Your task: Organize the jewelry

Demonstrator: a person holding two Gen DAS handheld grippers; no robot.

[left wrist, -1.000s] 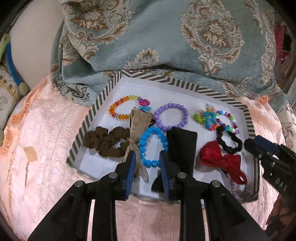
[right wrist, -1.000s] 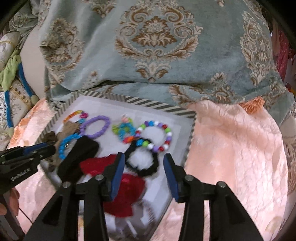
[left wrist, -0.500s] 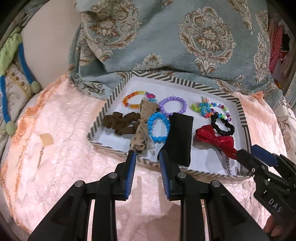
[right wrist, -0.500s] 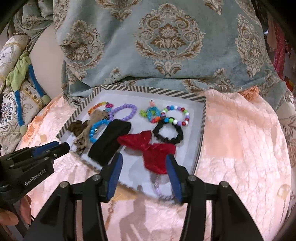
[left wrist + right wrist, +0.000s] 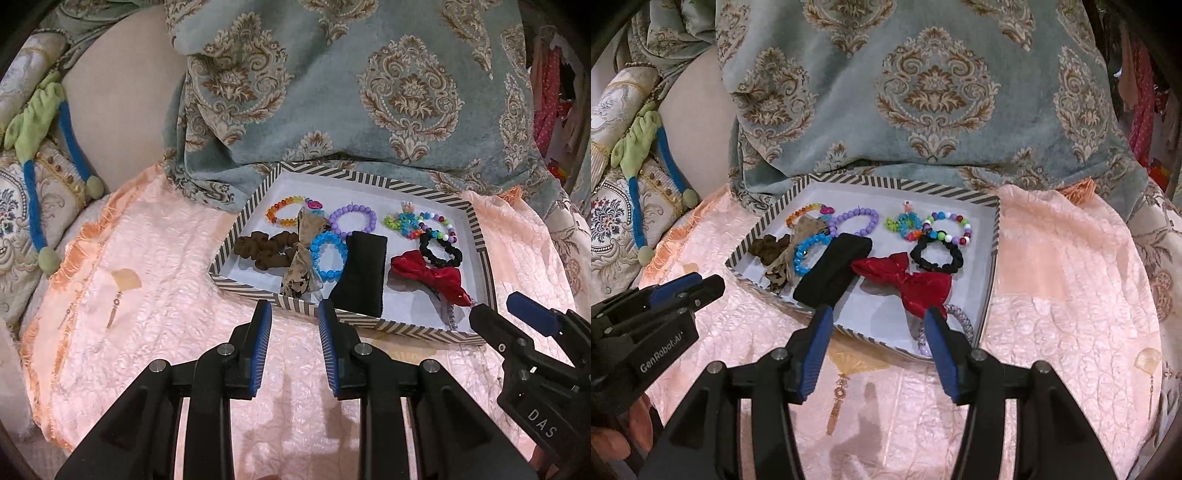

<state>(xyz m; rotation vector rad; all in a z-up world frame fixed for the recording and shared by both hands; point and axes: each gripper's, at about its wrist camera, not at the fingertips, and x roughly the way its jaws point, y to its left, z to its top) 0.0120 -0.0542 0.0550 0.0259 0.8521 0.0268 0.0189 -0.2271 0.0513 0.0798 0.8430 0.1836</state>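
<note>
A striped-rim tray (image 5: 242, 222) (image 5: 993, 240) lies on the pink bedspread and holds several bead bracelets, a brown scrunchie (image 5: 264, 249), a black band (image 5: 364, 273) (image 5: 834, 271), a red bow (image 5: 430, 275) (image 5: 908, 282) and a black scrunchie (image 5: 936, 258). My left gripper (image 5: 295, 315) is open and empty, just in front of the tray's near rim. My right gripper (image 5: 879, 323) is open and empty, over the tray's near edge. A lilac bracelet (image 5: 962, 319) lies by its right finger.
A large teal patterned pillow (image 5: 351, 92) leans behind the tray. Cushions and a green and blue soft toy (image 5: 40, 110) are at the left. Pink bedspread (image 5: 147, 266) (image 5: 1067, 288) lies on both sides of the tray.
Both grippers have drawn back from the tray toward me. They were over the items one second ago and now sit at its near edge. The items have not moved.
</note>
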